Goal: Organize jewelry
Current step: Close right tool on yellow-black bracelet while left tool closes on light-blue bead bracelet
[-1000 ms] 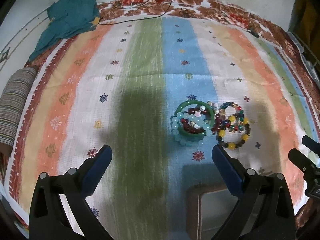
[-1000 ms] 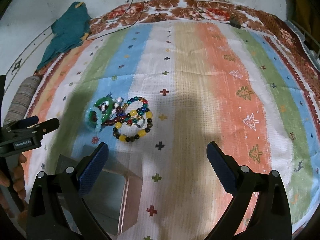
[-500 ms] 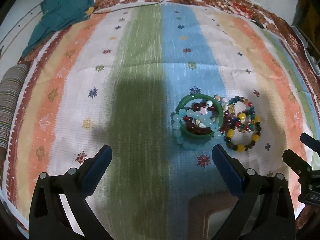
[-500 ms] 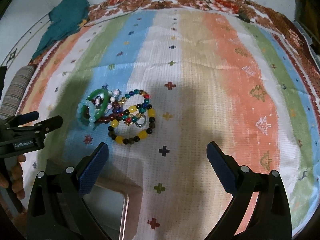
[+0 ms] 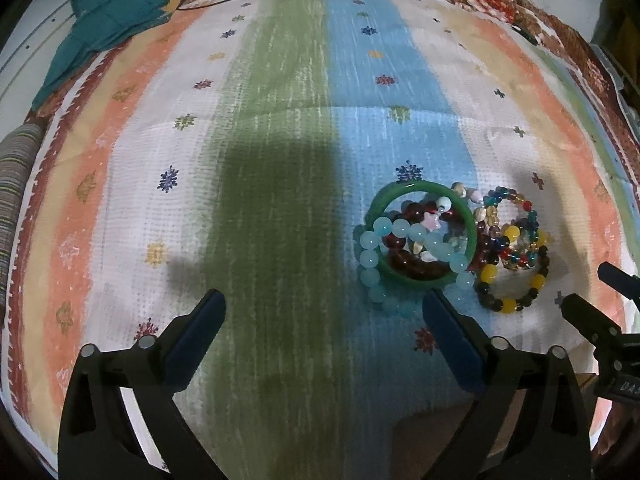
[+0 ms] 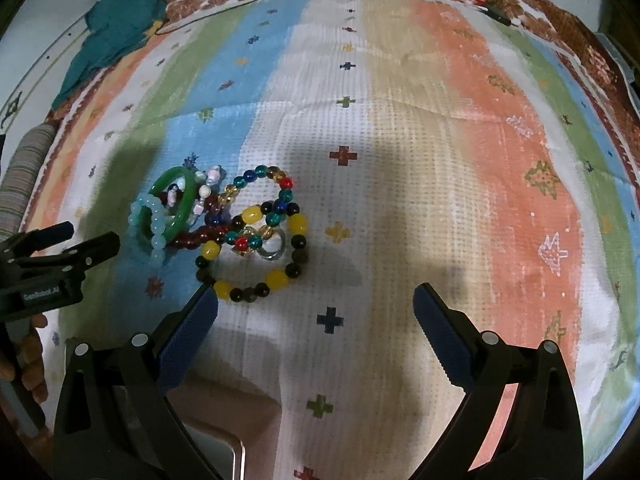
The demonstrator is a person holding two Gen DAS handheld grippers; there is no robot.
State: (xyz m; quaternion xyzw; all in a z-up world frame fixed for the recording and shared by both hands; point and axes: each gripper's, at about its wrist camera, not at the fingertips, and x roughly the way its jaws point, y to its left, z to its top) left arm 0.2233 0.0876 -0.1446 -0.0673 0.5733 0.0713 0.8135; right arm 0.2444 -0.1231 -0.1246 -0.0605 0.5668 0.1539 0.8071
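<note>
Green bangle (image 5: pixel 424 236) amid beaded bracelets (image 6: pixel 256 240); both grippers gape.

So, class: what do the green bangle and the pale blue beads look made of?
Green bangle: polished jade-like stone or glass, judging by its smooth, glossy, seamless ring. Pale blue beads: translucent glass or stone, round with a soft shine. Plastic cannot be ruled out.

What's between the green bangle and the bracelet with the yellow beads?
In the left wrist view, dark red beads and small multicolored beads lie tangled between the green bangle and the yellow-beaded bracelet.
</note>
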